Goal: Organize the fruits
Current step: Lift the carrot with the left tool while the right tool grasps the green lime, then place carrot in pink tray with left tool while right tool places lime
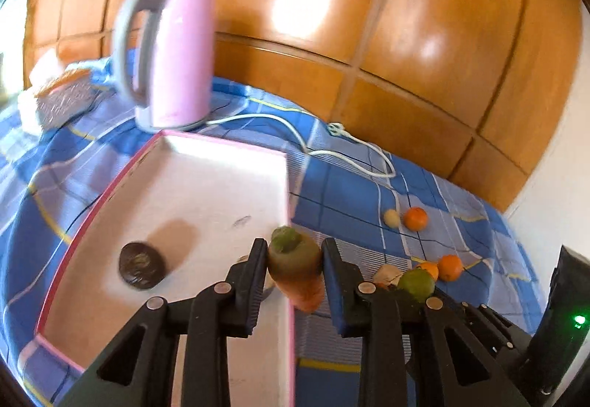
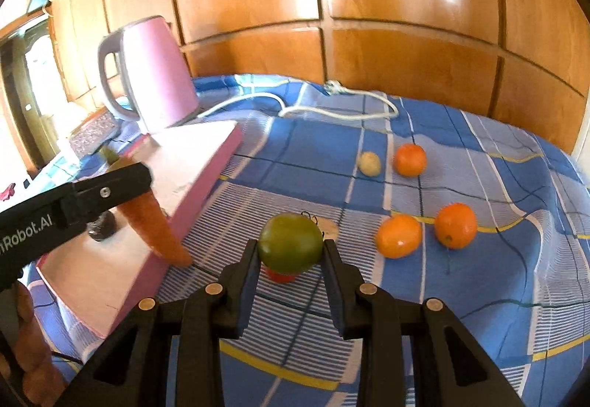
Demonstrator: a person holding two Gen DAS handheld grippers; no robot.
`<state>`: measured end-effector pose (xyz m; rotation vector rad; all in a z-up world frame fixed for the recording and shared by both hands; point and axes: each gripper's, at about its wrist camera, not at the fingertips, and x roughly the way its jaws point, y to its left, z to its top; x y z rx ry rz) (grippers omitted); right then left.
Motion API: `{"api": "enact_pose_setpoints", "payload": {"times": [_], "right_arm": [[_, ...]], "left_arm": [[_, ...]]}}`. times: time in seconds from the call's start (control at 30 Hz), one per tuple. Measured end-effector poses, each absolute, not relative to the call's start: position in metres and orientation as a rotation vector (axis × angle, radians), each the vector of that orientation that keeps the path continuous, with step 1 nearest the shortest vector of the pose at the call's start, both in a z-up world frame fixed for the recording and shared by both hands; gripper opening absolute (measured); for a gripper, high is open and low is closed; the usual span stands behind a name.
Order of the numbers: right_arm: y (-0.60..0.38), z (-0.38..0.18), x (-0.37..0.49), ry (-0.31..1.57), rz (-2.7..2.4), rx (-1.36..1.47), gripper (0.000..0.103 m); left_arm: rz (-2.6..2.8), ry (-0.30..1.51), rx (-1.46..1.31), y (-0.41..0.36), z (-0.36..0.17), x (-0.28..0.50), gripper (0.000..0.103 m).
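- The left gripper [image 1: 295, 259] is clamped on a long orange carrot with a green stem end [image 1: 295, 266]. Its black fingers are squeezed in tight on both sides of the thick end, and the pointed tip hangs down.
- From the right wrist view that carrot is up in the air right over the near wall of the shallow pink-rimmed cardboard box with the white inside [image 1: 206, 185]. The tip looks like it's just at the pink edge, but I can't really tell if it touches.
- The right gripper [image 2: 289, 259] is gripping a round green fruit that goes red underneath, probably a tomato [image 2: 289, 248]. The jaws are pulled in narrow with both pads against its sides, and it's held above the blue checked cloth [image 2: 461, 296].
- Inside the box there's one dark, wrinkly round fruit [image 1: 142, 270] sitting on the white floor, near the left wall.
- Three round orange citrus fruits [image 2: 409, 159] and a small pale yellowish fruit [image 2: 369, 163] are loose on the cloth, off to the right of the box. The pale one is just beside one of the oranges.
- A pink electric kettle with a grey handle [image 1: 169, 56] stands behind the box, with its white cord [image 1: 350, 145] trailing across the cloth.
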<state>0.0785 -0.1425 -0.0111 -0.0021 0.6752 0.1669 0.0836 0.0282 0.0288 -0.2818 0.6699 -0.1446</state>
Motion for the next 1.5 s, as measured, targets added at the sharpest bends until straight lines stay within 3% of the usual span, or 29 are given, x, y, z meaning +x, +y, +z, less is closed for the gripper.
{"api": "enact_pose_setpoints", "payload": {"times": [0.3, 0.7, 0.73, 0.77, 0.83, 1.03, 1.2, 1.5], "right_arm": [[-0.118, -0.015, 0.073, 0.665, 0.195, -0.099, 0.034], [-0.082, 0.024, 0.076, 0.632, 0.4, 0.068, 0.034], [-0.073, 0.027, 0.081, 0.647, 0.438, 0.079, 0.034], [-0.066, 0.027, 0.084, 0.66, 0.466, 0.086, 0.034], [-0.051, 0.03, 0.091, 0.673, 0.503, 0.087, 0.035], [-0.028, 0.025, 0.097, 0.704, 0.521, 0.051, 0.051], [-0.043, 0.015, 0.088, 0.723, 0.466, 0.037, 0.052], [-0.101, 0.003, 0.071, 0.733, 0.309, -0.024, 0.052]], "left_arm": [[-0.156, 0.615, -0.419, 0.064, 0.048, 0.07, 0.029], [0.051, 0.625, -0.397, 0.11, 0.044, 0.079, 0.033], [0.047, 0.619, -0.418, 0.117, 0.044, 0.08, 0.044], [0.032, 0.61, -0.443, 0.122, 0.044, 0.081, 0.065], [0.014, 0.603, -0.46, 0.127, 0.044, 0.084, 0.077], [0.145, 0.598, -0.507, 0.15, 0.032, 0.074, 0.075], [0.22, 0.585, -0.485, 0.15, 0.025, 0.063, 0.072], [0.065, 0.569, -0.307, 0.081, 0.032, 0.052, 0.073]]}}
